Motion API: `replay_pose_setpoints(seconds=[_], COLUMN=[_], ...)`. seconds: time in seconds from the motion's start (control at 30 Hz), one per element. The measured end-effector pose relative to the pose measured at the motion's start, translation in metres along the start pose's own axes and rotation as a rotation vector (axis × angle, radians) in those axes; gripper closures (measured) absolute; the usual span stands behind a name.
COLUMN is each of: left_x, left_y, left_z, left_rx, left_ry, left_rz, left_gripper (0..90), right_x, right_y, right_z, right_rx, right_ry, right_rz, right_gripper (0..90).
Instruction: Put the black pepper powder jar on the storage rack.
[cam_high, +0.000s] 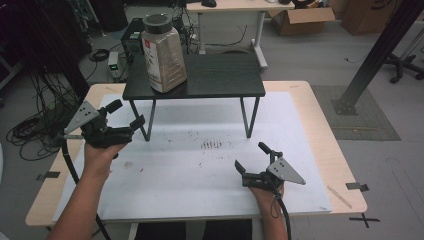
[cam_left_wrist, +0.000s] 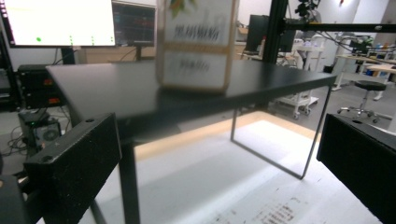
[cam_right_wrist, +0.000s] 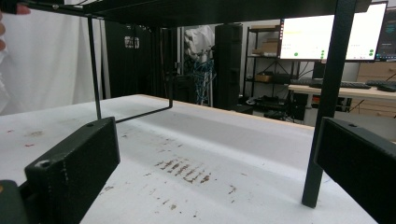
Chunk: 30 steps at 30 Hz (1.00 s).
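The spice jar (cam_high: 163, 52) stands upright on the left end of the small black shelf (cam_high: 220, 75), ahead of and above the left claw (cam_high: 125, 116), whose jaws are wide apart with nothing between them. The right claw (cam_high: 250, 158), also spread and holding nothing, hovers low over the white worktop (cam_high: 190, 185), well apart from the jar, which lies far ahead to its left.

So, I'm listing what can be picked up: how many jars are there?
1. The jar stands on the left part of the black shelf, beyond the open left gripper. None elsewhere.
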<state>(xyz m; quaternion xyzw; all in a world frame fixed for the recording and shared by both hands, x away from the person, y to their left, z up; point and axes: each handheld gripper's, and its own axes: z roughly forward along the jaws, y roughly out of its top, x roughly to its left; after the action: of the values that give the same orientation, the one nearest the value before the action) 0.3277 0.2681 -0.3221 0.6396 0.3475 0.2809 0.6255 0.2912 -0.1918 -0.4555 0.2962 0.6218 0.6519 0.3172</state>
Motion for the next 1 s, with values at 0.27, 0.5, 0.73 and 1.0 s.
replay_pose_setpoints(seconds=[0.27,0.5,0.73,1.0], left_x=[0.003,0.005,0.006,0.008], left_y=[-0.030,-0.050,-0.073,-0.101], left_z=[-0.004,-0.009,-0.013,-0.016], left_rx=[0.005,0.016,0.024,0.029], left_ry=[0.024,0.046,0.053,0.064], left_rz=[0.012,0.038,0.051,0.058], left_gripper=[0.2,0.2,0.2,0.3], right_x=[0.000,0.000,0.000,0.001], right_y=[0.000,0.000,0.000,0.000], right_z=[0.001,0.000,0.000,0.000], right_rx=[0.009,0.007,0.007,0.005], right_ry=[0.004,0.004,0.005,0.004], right_rz=[-0.003,-0.004,-0.004,-0.006], right_gripper=[0.0,0.0,0.0,0.0])
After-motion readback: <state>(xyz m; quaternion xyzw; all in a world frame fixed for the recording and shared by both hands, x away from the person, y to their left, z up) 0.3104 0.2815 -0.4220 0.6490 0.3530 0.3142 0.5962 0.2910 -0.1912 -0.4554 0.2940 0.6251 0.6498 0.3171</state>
